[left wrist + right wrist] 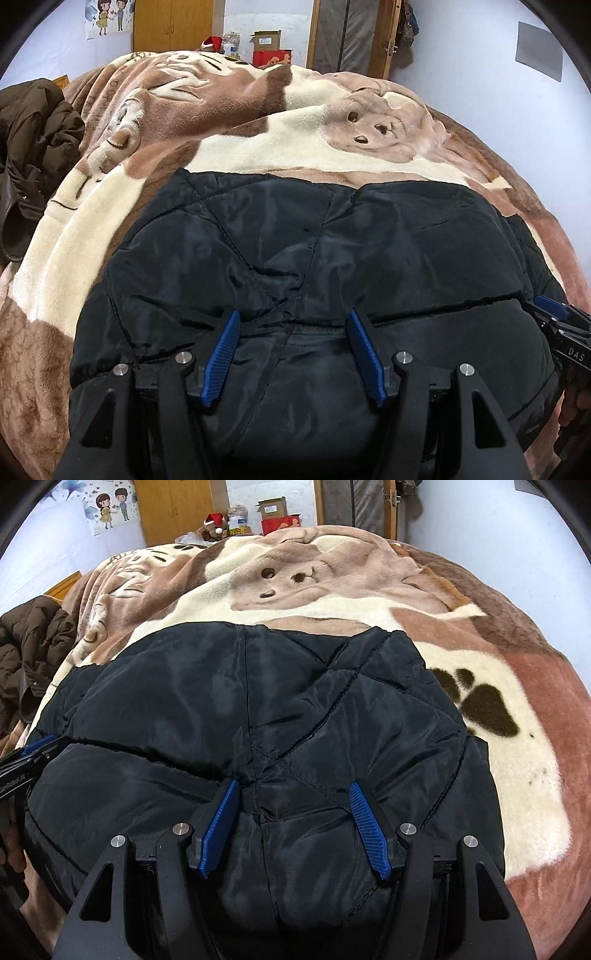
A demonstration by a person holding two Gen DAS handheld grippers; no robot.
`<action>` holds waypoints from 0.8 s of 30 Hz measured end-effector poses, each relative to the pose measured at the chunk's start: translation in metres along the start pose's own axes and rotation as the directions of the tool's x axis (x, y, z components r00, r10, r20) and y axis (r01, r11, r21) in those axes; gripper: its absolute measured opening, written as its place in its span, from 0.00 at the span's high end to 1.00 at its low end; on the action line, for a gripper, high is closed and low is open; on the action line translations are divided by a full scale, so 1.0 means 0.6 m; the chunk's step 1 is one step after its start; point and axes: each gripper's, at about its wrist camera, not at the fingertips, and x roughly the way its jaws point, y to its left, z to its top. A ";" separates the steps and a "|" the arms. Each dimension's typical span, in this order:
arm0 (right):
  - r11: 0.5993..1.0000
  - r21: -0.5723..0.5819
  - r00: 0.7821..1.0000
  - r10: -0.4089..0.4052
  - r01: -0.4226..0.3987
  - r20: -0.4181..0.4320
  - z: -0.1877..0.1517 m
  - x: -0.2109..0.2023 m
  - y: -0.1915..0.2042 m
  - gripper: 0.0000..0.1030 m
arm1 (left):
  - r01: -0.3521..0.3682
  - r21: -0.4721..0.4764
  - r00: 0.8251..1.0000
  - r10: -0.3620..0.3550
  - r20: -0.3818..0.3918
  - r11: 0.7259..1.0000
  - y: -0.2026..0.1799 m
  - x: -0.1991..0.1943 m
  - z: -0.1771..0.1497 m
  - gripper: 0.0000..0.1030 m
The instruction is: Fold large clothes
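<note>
Left wrist view: glossy quilted black jacket (295, 251) on plush blanket (258, 147).

Left gripper (293, 317) and right gripper (293, 790) both spread wide, seemingly pressing down.

Bed with bear-print blanket (258, 144), black quilted jacket (314, 258), brown coat (33, 147)

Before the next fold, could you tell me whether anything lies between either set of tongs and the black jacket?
Nothing visible does. The left tongs and right tongs are open directly over the black jacket; the brown coat lies off to the left on the blanket.
</note>
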 end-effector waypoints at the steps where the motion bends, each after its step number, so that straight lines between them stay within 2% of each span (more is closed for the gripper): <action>1: 1.000 0.000 1.000 -0.001 0.001 0.000 -0.002 0.000 -0.001 0.40 | -0.002 0.002 1.000 0.002 0.000 1.000 -0.001 0.001 -0.001 0.39; 8: 1.000 0.001 1.000 0.001 -0.001 -0.003 -0.003 0.011 -0.002 0.40 | -0.008 0.005 1.000 0.008 0.002 1.000 -0.004 0.011 -0.004 0.39; 12: 1.000 0.020 0.999 0.008 -0.007 -0.038 0.014 -0.005 -0.005 0.40 | 0.003 -0.025 1.000 -0.004 -0.023 1.000 0.001 -0.004 0.008 0.42; 13: 1.000 0.028 0.999 0.009 -0.008 -0.038 0.023 -0.015 -0.006 0.40 | 0.024 -0.044 0.999 -0.025 -0.029 0.999 0.005 -0.012 0.017 0.43; 15: 0.999 0.036 1.000 0.010 -0.010 0.004 0.040 -0.040 -0.005 0.40 | 0.079 -0.074 0.997 -0.080 -0.009 0.994 0.007 -0.031 0.036 0.44; 17: 0.999 0.047 0.998 0.022 -0.024 0.054 0.060 -0.057 -0.006 0.40 | 0.094 -0.057 0.995 -0.093 0.029 0.994 -0.006 -0.046 0.059 0.44; 19: 0.998 0.056 0.997 0.024 -0.028 0.068 0.077 -0.057 -0.009 0.40 | 0.116 -0.025 0.992 -0.115 0.047 0.993 -0.028 -0.046 0.083 0.44; 22: 0.998 0.064 0.999 -0.017 0.014 0.042 0.096 -0.023 -0.022 0.40 | 0.155 0.009 0.988 -0.155 -0.007 0.988 -0.065 0.000 0.107 0.44; 24: 0.996 0.080 0.999 -0.048 0.048 -0.014 0.093 0.013 -0.042 0.40 | 0.151 0.021 0.987 -0.149 -0.064 0.988 -0.081 0.044 0.106 0.43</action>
